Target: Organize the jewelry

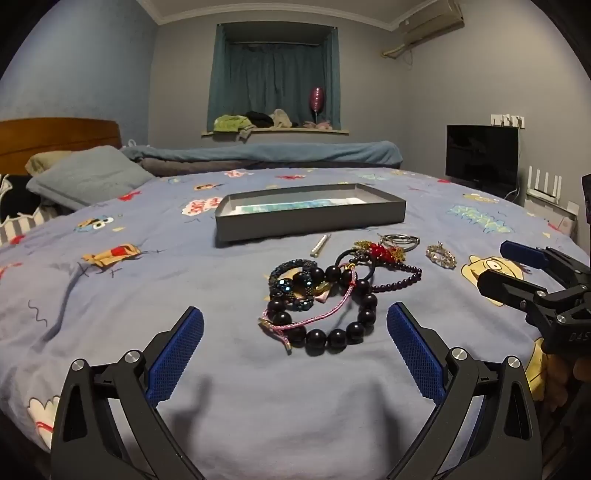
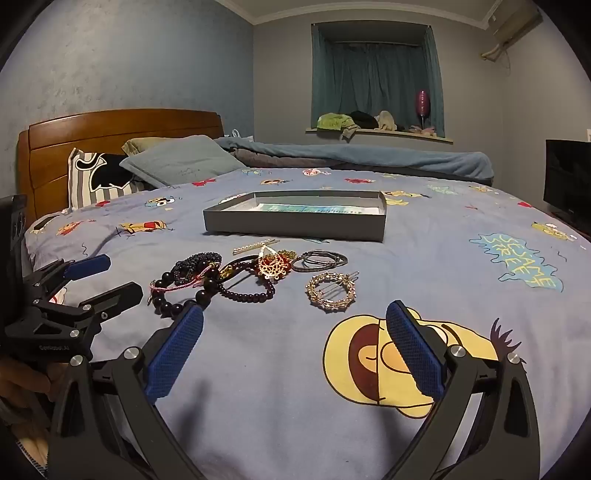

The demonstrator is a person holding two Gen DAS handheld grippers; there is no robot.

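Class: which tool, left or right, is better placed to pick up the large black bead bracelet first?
Left. The open left tool faces the large black bead bracelet directly; the right tool faces bare sheet beside it.

Setting: home bedroom. Bed (image 2: 258, 369) with cartoon-print blue sheet fills the view; wooden headboard (image 2: 110, 140) and pillows (image 2: 177, 158) at 10 o'clock. Curtained window (image 2: 376, 74) with clothes on its sill (image 2: 369, 127) at 12. Wall air conditioner (image 1: 428, 22) at 1, television (image 1: 482, 155) at 3.
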